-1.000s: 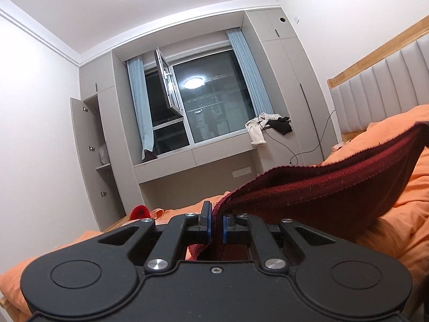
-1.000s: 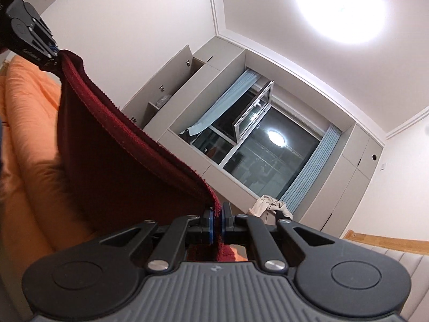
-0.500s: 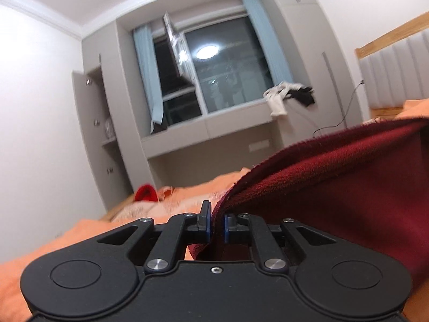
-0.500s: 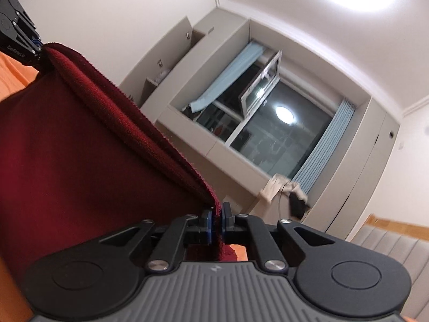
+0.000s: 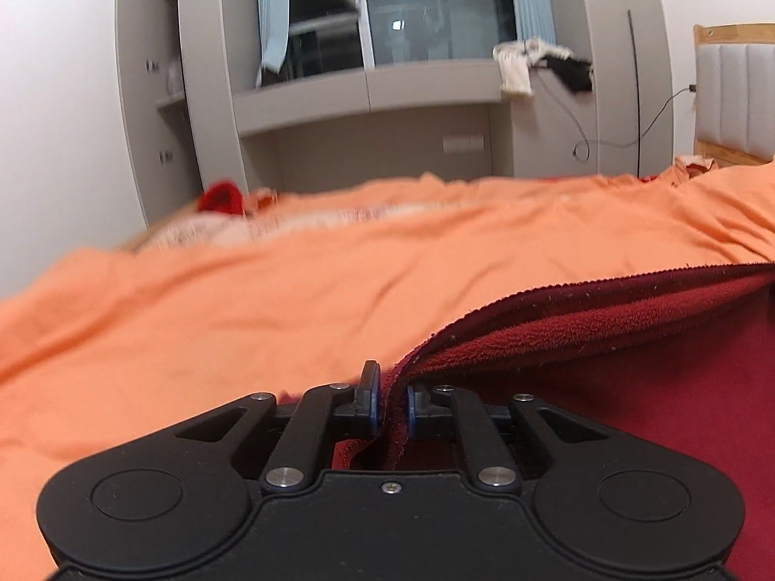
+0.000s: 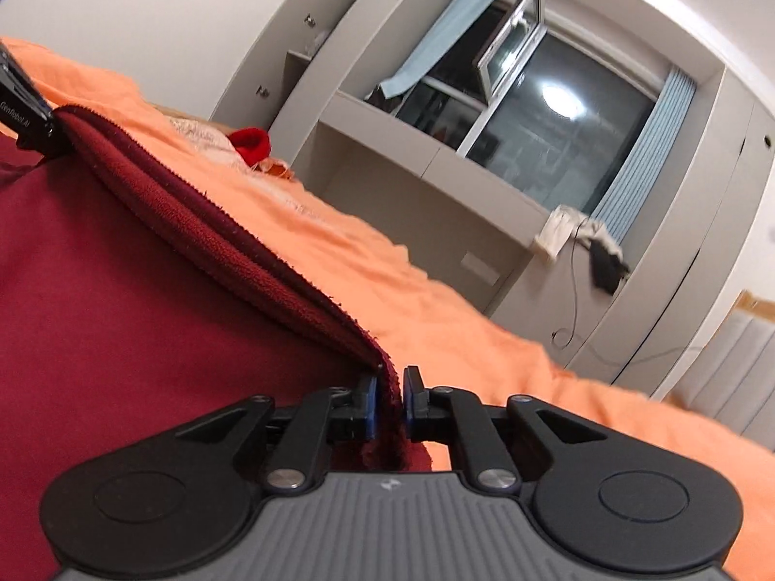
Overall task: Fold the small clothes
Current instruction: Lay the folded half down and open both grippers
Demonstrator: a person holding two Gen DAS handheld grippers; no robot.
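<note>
I have one corner of the dark red cloth (image 5: 605, 339) in my left gripper (image 5: 390, 399) and the other corner in my right gripper (image 6: 387, 394). Both sets of jaws have just been opening a little, and the red edge runs up between the blue pads on each side. In both pictures I see a small gap beside the cloth, so I think the pads are letting go and not pinching hard now, but the cloth has not slipped out. The cloth lies low on the orange bed cover (image 5: 242, 300), folded over itself, with a thick fuzzy edge on top of a thinner one. That edge is the long way of the cloth. It runs straight from one gripper to the other: from my left one it goes off to the right, and from my right one it goes off to the left, where I can see the tip of the other gripper at its far end. So each hand is right at its own corner and neither is nearer. The rest of the cloth is on my side of that edge. I think the next move is to open wide and pull both hands back, away from the window (image 5: 436, 5), so the fold stays flat. If one corner sticks to a pad, it could drag the fold crooked.
</note>
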